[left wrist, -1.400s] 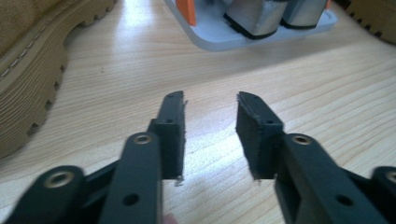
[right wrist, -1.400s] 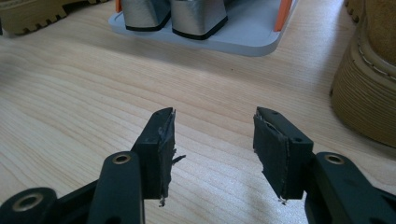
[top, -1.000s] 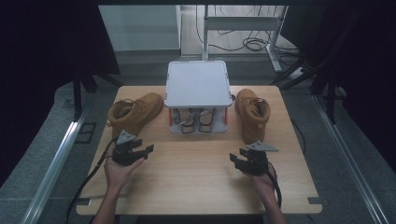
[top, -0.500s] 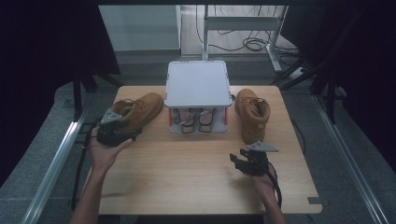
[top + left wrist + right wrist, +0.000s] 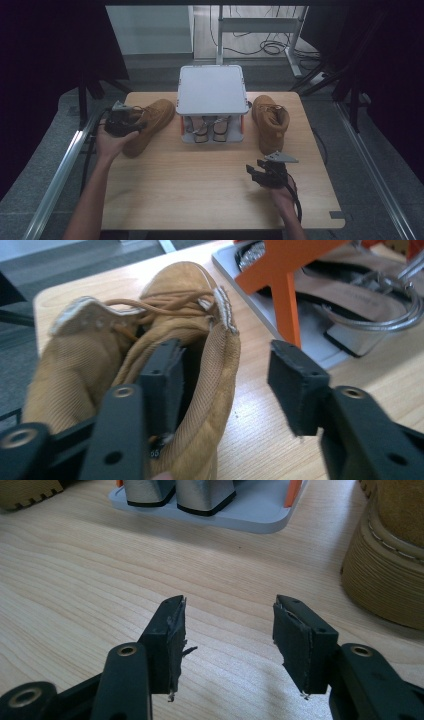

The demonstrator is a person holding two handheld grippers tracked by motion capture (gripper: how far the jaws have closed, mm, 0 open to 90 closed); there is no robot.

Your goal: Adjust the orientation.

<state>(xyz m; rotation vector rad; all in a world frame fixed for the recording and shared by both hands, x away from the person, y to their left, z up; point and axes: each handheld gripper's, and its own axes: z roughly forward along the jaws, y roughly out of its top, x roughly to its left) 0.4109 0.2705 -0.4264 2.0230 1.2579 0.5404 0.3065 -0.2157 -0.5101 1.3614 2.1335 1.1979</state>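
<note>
A tan lace-up boot [image 5: 150, 122] lies at the table's left, its opening toward my left gripper [image 5: 131, 123]. In the left gripper view one jaw sits inside the boot's [image 5: 85, 365] opening and the other stands outside, apart from the collar wall between them. The left gripper [image 5: 225, 355] is open; its jaws have just been closing. A second tan boot [image 5: 270, 120] stands right of the rack. My right gripper [image 5: 255, 173] hovers open over bare wood near the front right, nothing between its fingers [image 5: 227, 605]; that boot's sole [image 5: 385, 570] is to its right.
A grey shoe rack [image 5: 211, 90] with orange posts [image 5: 285, 270] stands mid-table at the back, heeled sandals [image 5: 205, 127] on its lower shelf. The wooden table [image 5: 200, 195] ends at metal rails on both sides. Cables lie on the floor behind.
My left hand has travelled from the table's front left up and away to the left boot, and one jaw has gone into its opening. The right gripper has stayed put.
</note>
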